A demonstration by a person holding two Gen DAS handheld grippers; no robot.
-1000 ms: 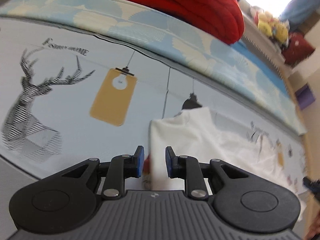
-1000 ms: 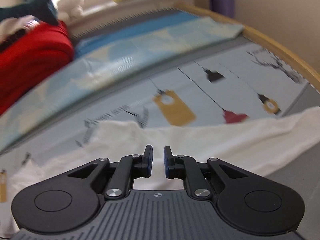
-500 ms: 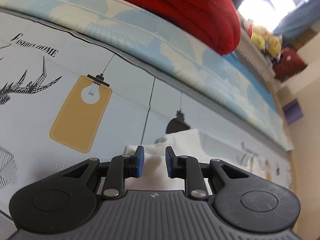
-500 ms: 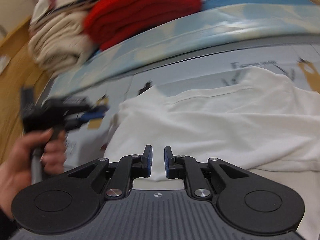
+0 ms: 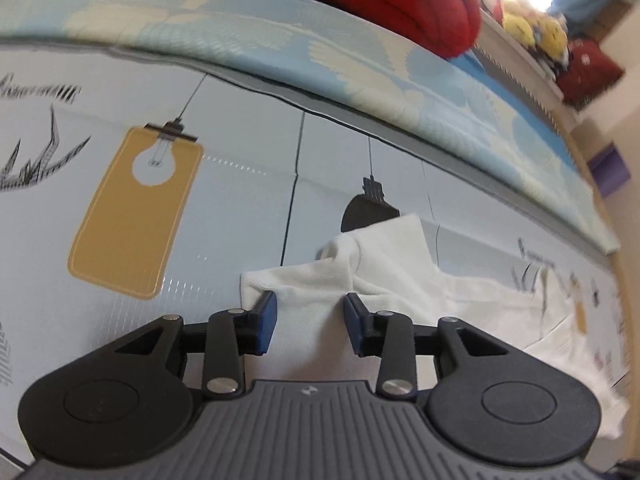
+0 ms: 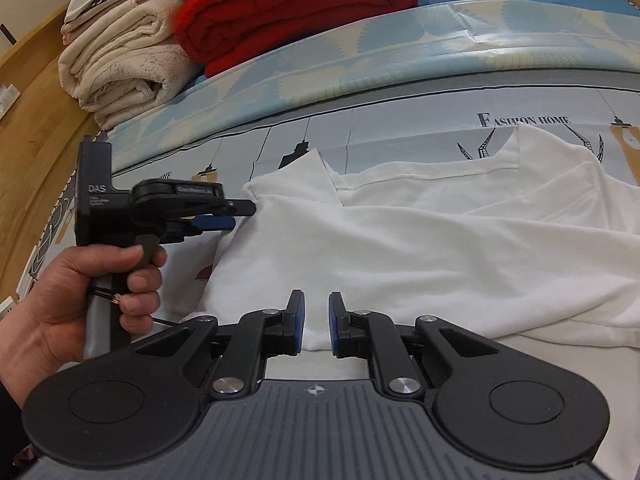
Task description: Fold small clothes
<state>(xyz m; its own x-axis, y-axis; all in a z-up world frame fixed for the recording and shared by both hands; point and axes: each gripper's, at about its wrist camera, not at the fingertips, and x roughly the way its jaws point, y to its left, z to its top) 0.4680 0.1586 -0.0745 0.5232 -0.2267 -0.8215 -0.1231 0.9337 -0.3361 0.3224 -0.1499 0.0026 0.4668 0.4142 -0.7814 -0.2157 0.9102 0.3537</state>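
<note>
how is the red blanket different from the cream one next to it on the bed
The red blanket is bright red with ribbed quilted rows; the cream blanket is pale, fuzzy and towel-like. The red one looks bulkier and lies further toward the middle of the bed; the cream one sits at the end by the wooden frame. Both are folded into thick rolls, side by side and touching.

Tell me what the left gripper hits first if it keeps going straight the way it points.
Probably the white garment: the left gripper, jaws opening, points at its bunched edge, cloth already between the fingers. Depth is uncertain.
</note>
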